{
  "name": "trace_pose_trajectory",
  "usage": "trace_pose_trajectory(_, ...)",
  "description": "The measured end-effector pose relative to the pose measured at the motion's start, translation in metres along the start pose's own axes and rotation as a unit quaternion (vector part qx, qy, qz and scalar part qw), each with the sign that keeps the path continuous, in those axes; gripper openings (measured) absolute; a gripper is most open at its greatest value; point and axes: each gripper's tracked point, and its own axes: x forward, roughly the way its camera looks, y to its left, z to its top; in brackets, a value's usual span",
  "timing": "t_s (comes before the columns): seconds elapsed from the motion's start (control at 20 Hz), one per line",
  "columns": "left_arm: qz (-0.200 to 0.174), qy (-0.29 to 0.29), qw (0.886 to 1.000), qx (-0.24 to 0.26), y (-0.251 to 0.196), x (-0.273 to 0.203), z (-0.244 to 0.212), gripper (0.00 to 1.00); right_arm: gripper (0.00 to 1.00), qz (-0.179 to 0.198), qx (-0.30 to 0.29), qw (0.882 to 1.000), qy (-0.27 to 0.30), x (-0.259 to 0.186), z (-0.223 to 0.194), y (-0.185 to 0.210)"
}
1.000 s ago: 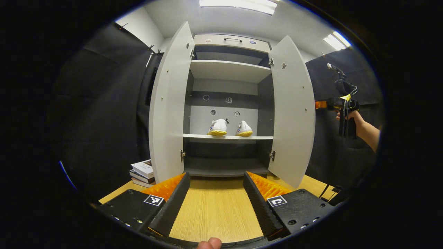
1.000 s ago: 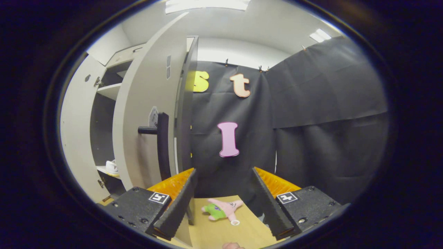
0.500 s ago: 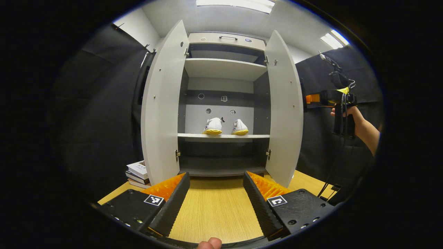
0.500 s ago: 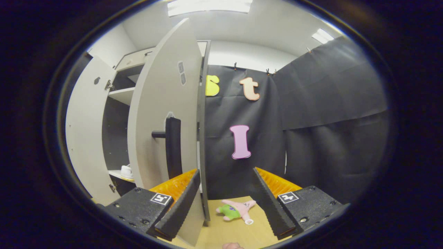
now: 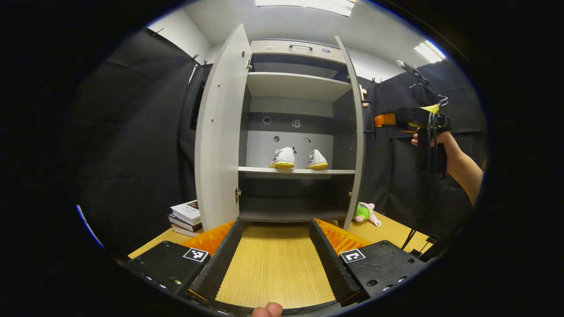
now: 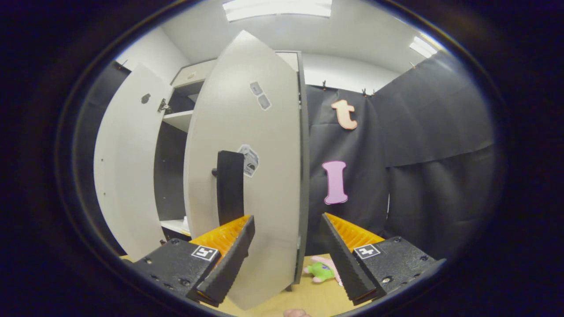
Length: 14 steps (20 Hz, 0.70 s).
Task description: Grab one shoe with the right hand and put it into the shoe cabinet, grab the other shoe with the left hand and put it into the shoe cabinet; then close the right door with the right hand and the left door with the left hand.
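Observation:
Two white shoes with yellow soles stand side by side on the cabinet's middle shelf. The left door stands wide open. The right door is edge-on in the left gripper view. In the right gripper view its outer face with a black handle is close ahead. My right gripper is open, with the door's free edge between its fingers. In the left gripper view a hand holds that gripper just outside the door. My left gripper is open over the wooden table.
A stack of books lies on the table left of the cabinet. A pink and green plush toy lies on the table to the right of the cabinet, also low in the right gripper view. Black cloth walls surround the booth.
The right door has swung from wide open to about edge-on towards the cabinet. My right gripper has moved along its outer face. The left gripper has hardly moved.

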Motion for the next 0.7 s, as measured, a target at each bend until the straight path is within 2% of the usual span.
trace_pose_trajectory(0.15, 0.017, 0.004, 1.000, -0.002, 0.014, -0.005, -0.003, 0.93, 0.97, 0.021, 0.008, 1.000, -0.004, 0.015, 0.002, 0.027)
trace_pose_trajectory(0.35, 0.041, 0.010, 0.999, -0.008, 0.032, -0.010, -0.009, 0.93, 0.97, 0.019, 0.013, 1.000, -0.010, 0.024, 0.007, 0.037)
trace_pose_trajectory(0.45, 0.056, 0.011, 0.998, -0.012, 0.044, -0.013, -0.009, 0.92, 0.98, 0.029, 0.030, 0.999, -0.019, 0.013, 0.006, 0.041)
trace_pose_trajectory(0.7, 0.101, 0.007, 0.995, -0.007, 0.090, -0.012, -0.002, 0.93, 0.98, 0.054, 0.019, 0.998, 0.007, -0.048, -0.038, 0.045)
